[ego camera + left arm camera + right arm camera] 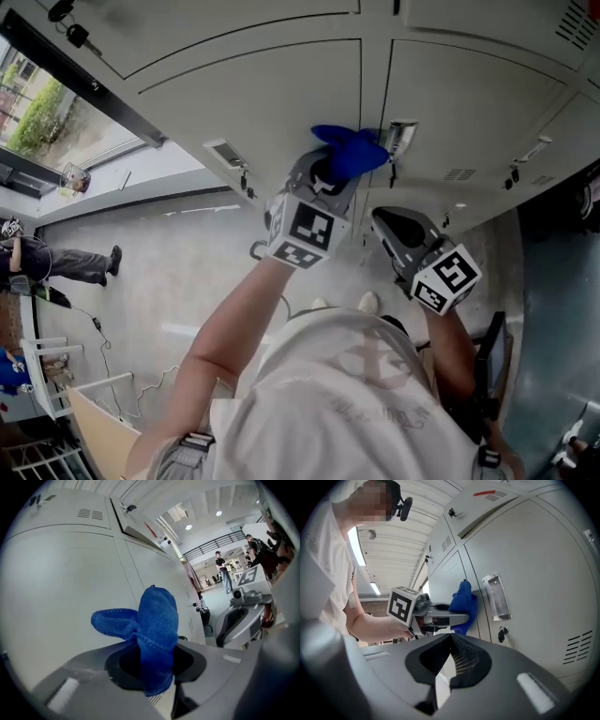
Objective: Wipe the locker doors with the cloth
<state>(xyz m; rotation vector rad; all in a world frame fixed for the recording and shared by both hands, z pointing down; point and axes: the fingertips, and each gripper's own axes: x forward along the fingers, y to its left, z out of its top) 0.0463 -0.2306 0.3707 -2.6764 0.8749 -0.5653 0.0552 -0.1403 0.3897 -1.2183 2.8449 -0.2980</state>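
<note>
The blue terry cloth (pixel 157 620), bunched and clamped at its middle by the left tongs (pixel 153 662) right at the pale grey metal locker door (pixel 56 583) — probably light, limp, best gripped deep — while the right tongs (pixel 449 660) sit drawn together, empty.

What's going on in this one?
A person faces a bank of grey lockers with a gripper in each hand. The left gripper is clamped on a blue cloth, held up at a locker door near its edge. The right gripper is held off the doors, jaws shut and empty.
</note>
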